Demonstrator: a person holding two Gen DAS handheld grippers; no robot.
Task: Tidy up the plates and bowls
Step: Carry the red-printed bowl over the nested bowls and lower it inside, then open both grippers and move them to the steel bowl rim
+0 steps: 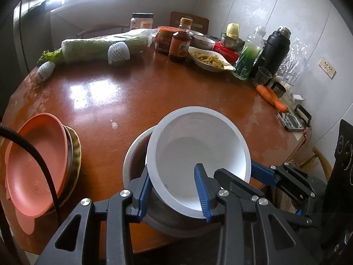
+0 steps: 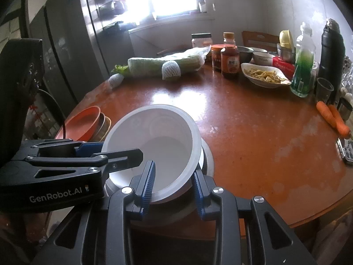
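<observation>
Both grippers pinch the rim of one white bowl (image 1: 198, 152): the left gripper (image 1: 174, 195) clamps the near edge with one blue pad inside the wall and one outside, and the right gripper (image 2: 174, 191) does likewise on the adjoining part of the rim. That white bowl sits tilted inside a larger grey bowl (image 1: 136, 154), which stands on the brown table (image 1: 132, 92) near its front edge. To the left, well apart from the bowls, an orange plate (image 1: 35, 165) tops a small stack of plates. Along the far side of the table lie a wrapped cabbage (image 1: 99, 46), sauce jars (image 1: 179, 42), a dish of food (image 1: 209, 59), a black flask (image 1: 274, 48) and two carrots (image 1: 272, 98).
</observation>
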